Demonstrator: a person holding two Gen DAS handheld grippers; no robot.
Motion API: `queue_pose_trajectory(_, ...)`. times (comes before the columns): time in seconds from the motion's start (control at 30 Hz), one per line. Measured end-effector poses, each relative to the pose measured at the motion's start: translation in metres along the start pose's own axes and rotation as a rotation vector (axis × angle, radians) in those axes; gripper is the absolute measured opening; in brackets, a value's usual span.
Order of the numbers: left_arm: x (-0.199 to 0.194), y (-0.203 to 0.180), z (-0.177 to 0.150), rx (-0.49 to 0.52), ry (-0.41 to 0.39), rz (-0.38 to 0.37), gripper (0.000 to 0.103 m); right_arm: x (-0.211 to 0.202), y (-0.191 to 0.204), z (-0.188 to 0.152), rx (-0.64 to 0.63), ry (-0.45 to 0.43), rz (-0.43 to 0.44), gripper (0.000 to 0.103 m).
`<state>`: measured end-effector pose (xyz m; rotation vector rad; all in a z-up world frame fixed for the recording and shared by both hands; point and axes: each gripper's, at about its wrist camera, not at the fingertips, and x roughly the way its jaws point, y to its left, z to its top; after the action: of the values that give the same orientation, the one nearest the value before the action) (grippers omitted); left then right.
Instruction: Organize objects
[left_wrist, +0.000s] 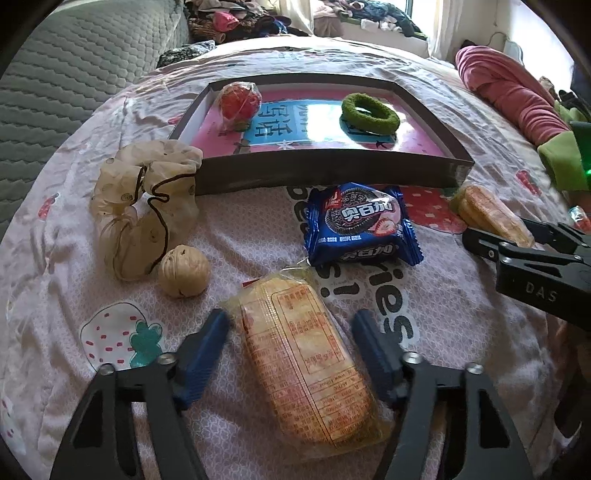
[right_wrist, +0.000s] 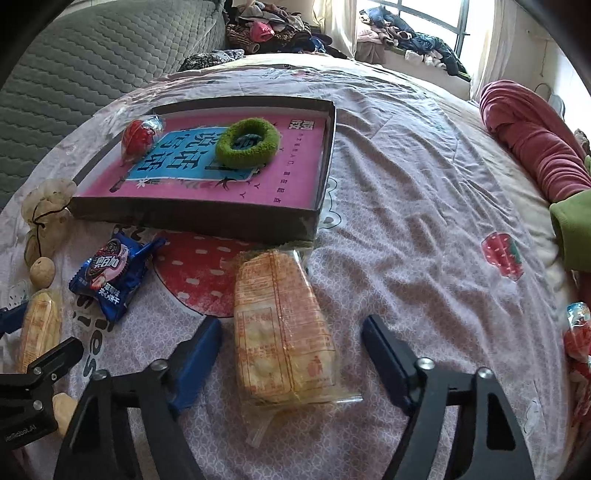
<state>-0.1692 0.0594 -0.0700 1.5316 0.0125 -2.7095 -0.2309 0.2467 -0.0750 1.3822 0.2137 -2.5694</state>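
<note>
My left gripper (left_wrist: 290, 315) points down at the bed, and a yellow rice-cracker packet (left_wrist: 306, 369) lies lengthwise between its blue fingers with small gaps on both sides, so it is open. My right gripper (right_wrist: 292, 320) straddles a second cracker packet (right_wrist: 280, 325) the same way, pads apart from it. A shallow dark box (left_wrist: 325, 170) lined with a pink book holds a red wrapped ball (left_wrist: 240, 101) and a green hair ring (left_wrist: 369, 112). Before the box lie a blue cookie pack (left_wrist: 360, 225), a walnut (left_wrist: 183, 271) and a cream scrunchie (left_wrist: 144, 210).
Everything rests on a wrinkled strawberry-print sheet (right_wrist: 424, 221). A grey quilted cushion (right_wrist: 92, 66) rises at the back left, a rolled pink blanket (right_wrist: 535, 147) lies at the right, and a wrapped candy (right_wrist: 578, 325) sits at the right edge. Clothes pile up under the window.
</note>
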Motion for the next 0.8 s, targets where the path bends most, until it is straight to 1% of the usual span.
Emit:
queue_pose_trajectory(0.03, -0.001, 0.0, 0.0, -0.002, 0.003, -0.007, 0.06, 0.0, 0.0, 0.0, 0.002, 0.0, 0.01, 0.067)
queue_pose_trajectory(0.17, -0.003, 0.0, 0.0, 0.002, 0.01, -0.02, 0.05, -0.001, 0.001, 0.001, 0.006, 0.001, 0.033, 0.057)
queue_pose_trajectory(0.2, -0.003, 0.001, 0.0, 0.0, 0.008, -0.026, 0.043, -0.001, 0.0, 0.0, 0.008, -0.001, 0.032, 0.051)
queue_pose_trajectory(0.23, -0.004, 0.001, 0.0, -0.003, 0.009, -0.028, 0.041, -0.002, 0.0, 0.0, 0.012, -0.002, 0.033, 0.045)
queue_pose_trajectory(0.47, -0.007, 0.005, -0.001, -0.012, 0.011, -0.047, 0.039, -0.005, -0.002, -0.001, 0.028, -0.003, 0.06, 0.043)
queue_pose_trajectory(0.8, -0.018, 0.008, 0.0, -0.005, -0.006, -0.027, 0.039, -0.029, 0.009, -0.006, 0.011, -0.028, 0.083, 0.043)
